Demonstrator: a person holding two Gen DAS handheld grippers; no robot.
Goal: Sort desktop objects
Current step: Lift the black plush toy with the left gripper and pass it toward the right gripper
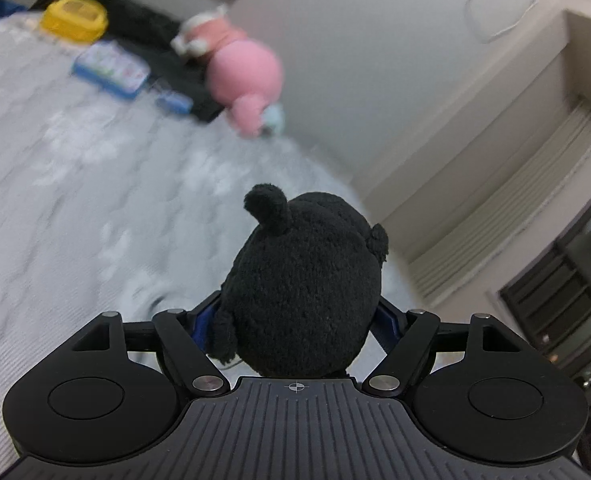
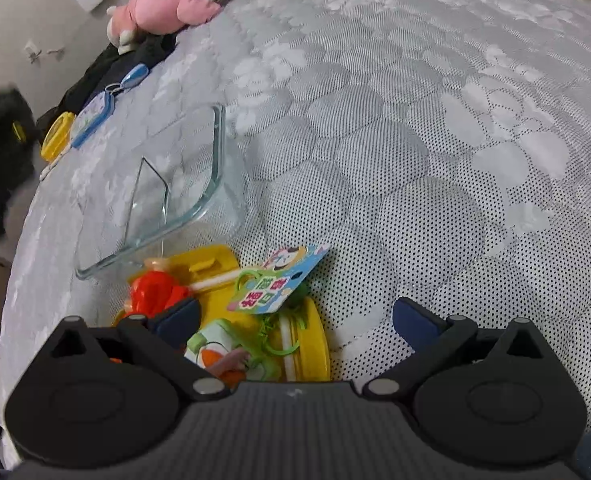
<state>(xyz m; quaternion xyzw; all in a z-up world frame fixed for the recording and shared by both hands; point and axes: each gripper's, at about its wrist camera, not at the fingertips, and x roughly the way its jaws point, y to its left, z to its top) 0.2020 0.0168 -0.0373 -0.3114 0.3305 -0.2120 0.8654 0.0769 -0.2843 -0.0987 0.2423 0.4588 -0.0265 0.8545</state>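
So: left gripper (image 1: 295,320) holds a black plush toy (image 1: 303,280), right gripper (image 2: 295,322) gaping with nothing in it.
Left wrist view: jaws clamp the plush low on its body, carried above the grey patterned mattress (image 1: 75,200); background blurred, a pink plush (image 1: 243,72), yellow lid (image 1: 73,16) and blue card pack (image 1: 111,68) lie far off by the wall. Right wrist view: blue pads spread wide over a yellow tray (image 2: 215,280) with an orange toy (image 2: 155,294) and tagged card (image 2: 279,278); clear glass dish (image 2: 167,188) just beyond, touching or not I cannot tell.
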